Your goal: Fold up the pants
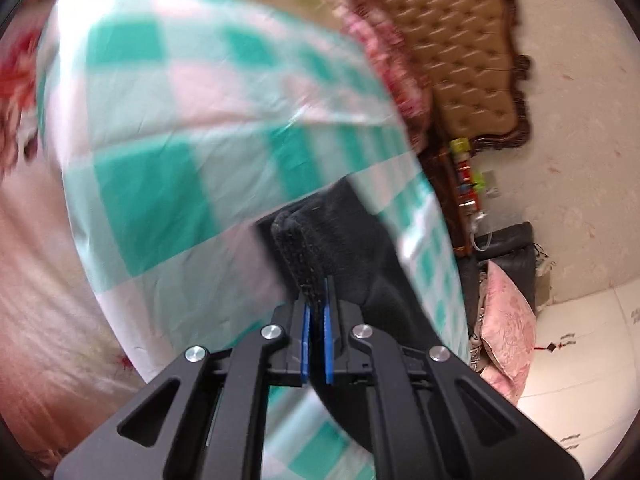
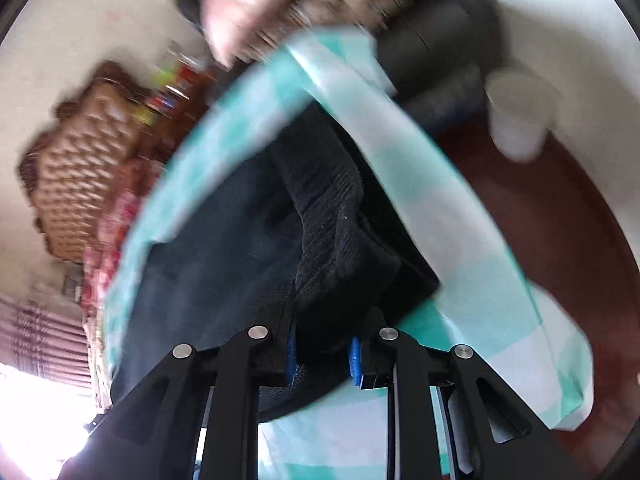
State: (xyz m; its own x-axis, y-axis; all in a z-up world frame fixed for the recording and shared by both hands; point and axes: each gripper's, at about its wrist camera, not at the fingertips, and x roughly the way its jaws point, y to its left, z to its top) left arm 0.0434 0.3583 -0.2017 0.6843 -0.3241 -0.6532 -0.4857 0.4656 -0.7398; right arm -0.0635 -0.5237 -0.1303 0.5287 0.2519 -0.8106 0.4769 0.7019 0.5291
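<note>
Two tools, both clamped on the pants. Left tool: blue pads nearly together w/ a thick black ribbed hem pinched between them; the pants run up from the pads toward 12 o'clock and spill to 3 o'clock over the edge of the checked sheet. Sheet is teal/white/pink check, fills the view from 9 to 1 o'clock, blurred. Floral bedding shows at 9–10 o'clock beyond the sheet. Tufted tan headboard at 1 o'clock against a pale wall. Pink cushion at 4 o'clock, beside a dark seat, pale floor below it.

Right tool: pads set a bit wider, packed w/ a bunched black knit fold of the pants, gripped firm. Black cloth rises toward 12 o'clock and spreads to 9 o'clock. Sheet wraps around the pants, a band running from 12 to 4 o'clock, more of it under the tool at 6 o'clock. Headboard at 9 o'clock. White cup at 2 o'clock on dark red-brown surface. Top of the view too blurred to tell. Bright window glare at 8 o'clock.
</note>
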